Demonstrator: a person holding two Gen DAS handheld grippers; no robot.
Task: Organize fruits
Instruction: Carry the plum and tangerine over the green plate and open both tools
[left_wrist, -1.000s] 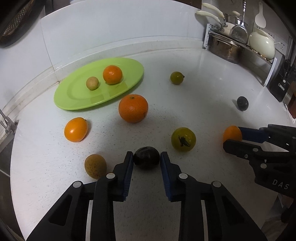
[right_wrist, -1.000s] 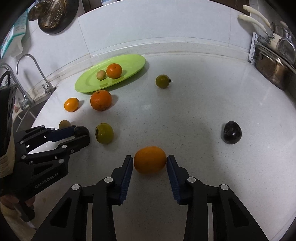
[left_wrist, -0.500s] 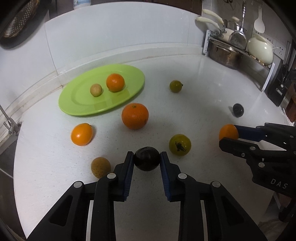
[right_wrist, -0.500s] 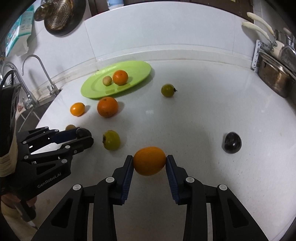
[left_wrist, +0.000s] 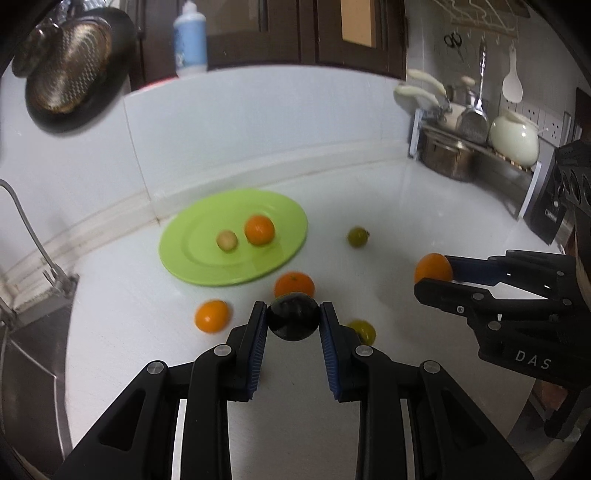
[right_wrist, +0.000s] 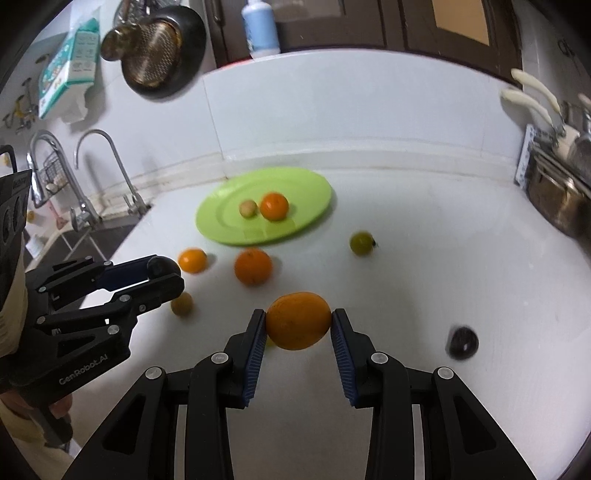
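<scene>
Between the left gripper's (left_wrist: 293, 320) jaws sits a passion fruit (left_wrist: 293, 320), clear of the countertop (left_wrist: 424, 206). Just beyond it lies an orange (left_wrist: 294, 284), a mandarin (left_wrist: 212, 316) to its left and a persimmon (left_wrist: 364, 330) to its right. Farther ahead and left is a plate (left_wrist: 288, 214) bearing a tangerine (left_wrist: 259, 230) and a longan (left_wrist: 226, 240). The right gripper (right_wrist: 298, 321), off to the right, holds another orange (right_wrist: 298, 320).

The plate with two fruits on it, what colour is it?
Plain lime green, no pattern. The plate shows best in the right wrist view.
</scene>
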